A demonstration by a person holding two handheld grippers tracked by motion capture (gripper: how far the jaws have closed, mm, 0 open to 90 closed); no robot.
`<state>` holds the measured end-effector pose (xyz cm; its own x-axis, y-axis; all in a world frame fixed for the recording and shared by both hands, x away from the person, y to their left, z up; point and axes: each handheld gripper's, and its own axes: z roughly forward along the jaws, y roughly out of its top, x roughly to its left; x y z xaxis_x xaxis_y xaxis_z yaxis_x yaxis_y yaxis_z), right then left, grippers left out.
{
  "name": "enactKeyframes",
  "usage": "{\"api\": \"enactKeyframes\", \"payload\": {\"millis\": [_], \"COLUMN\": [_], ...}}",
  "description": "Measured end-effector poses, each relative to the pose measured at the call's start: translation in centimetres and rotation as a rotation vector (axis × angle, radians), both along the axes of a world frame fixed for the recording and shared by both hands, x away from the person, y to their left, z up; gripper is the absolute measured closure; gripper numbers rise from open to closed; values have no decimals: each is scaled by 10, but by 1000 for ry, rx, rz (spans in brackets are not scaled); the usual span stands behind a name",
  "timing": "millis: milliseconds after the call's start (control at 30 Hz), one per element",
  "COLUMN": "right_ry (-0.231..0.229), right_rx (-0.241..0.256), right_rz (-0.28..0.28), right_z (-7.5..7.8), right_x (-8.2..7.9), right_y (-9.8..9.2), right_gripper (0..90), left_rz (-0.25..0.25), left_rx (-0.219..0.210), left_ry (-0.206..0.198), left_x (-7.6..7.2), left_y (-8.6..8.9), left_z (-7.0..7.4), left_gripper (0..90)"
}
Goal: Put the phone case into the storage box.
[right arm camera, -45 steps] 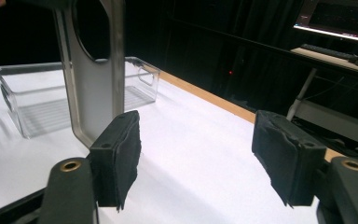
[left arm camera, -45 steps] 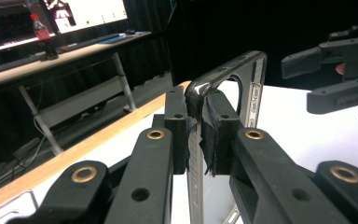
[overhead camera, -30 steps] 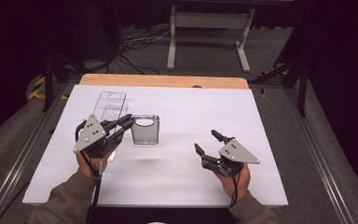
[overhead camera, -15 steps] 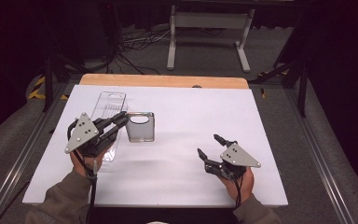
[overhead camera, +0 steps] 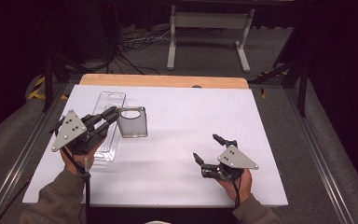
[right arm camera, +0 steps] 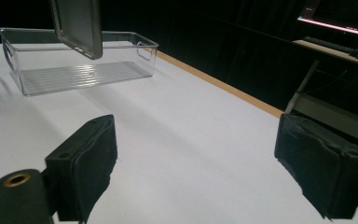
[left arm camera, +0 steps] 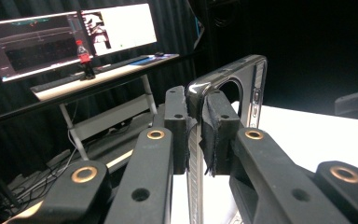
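2 grippers are at work: your left gripper (overhead camera: 106,120) pinches the clear phone case (overhead camera: 132,122) by its edge, lifted just beside the clear bin (overhead camera: 108,103), so next you likely carry it over and lower it in, while your right gripper (overhead camera: 209,150) hangs open.

No legible text — screens perhaps blurred

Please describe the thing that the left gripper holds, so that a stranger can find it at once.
On the white table, look at its left side, beside the clear plastic bin. There the left gripper pinches a clear phone case, with its rounded camera hole.
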<state>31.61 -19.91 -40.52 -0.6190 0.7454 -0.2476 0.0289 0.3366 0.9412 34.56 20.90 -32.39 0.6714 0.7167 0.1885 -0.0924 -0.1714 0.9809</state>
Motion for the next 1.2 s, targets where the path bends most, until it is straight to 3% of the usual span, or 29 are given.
{"api": "enactKeyframes", "payload": {"millis": [167, 400, 700, 1200], "right_ry": [-12, 53, 61, 56], "right_rx": [2, -10, -22, -23], "right_rz": [-15, 6, 31, 24], "right_z": [-2, -7, -8, -8], "right_x": [0, 4, 4, 4], "right_y": [3, 8, 10, 10], "right_gripper": [70, 18, 56, 58], "left_rz": [4, 19, 36, 70], "left_rx": [-13, -18, -33, -41], "left_ry": [-5, -7, -11, -20], "left_x": [0, 1, 2, 4], "left_y": [6, 12, 18, 29], "left_z": [3, 4, 5, 7], "left_gripper": [815, 815, 815, 816]}}
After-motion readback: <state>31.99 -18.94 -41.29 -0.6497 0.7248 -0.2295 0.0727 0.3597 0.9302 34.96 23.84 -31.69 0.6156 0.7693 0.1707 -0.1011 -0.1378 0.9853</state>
